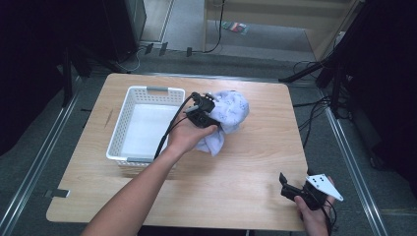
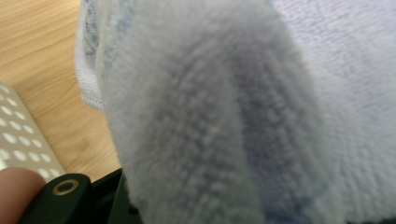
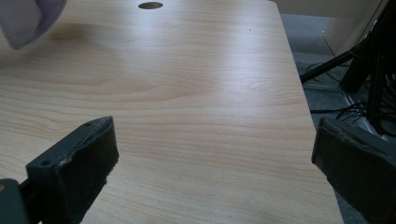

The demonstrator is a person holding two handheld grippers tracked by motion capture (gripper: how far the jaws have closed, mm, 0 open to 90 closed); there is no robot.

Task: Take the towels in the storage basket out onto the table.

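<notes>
High view: left gripper [image 1: 209, 109] clamped on towel [image 1: 228, 115], bunched just right of basket [image 1: 129, 105] on table [image 1: 255, 162], so mid-carry; next prob. swing left over the rim & let go, while right gripper [image 1: 295, 189], jaws apart, idles nr the front-right corner.

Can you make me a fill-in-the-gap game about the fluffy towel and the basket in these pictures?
1. The left gripper is holding a light blue ____.
2. The white basket sits on the table, to the ____ of the towel in the high view.
3. The right gripper has its jaws wide ____ above bare wood.
4. Inside, the basket looks ____.

Missing words: towel; left; open; empty
</notes>
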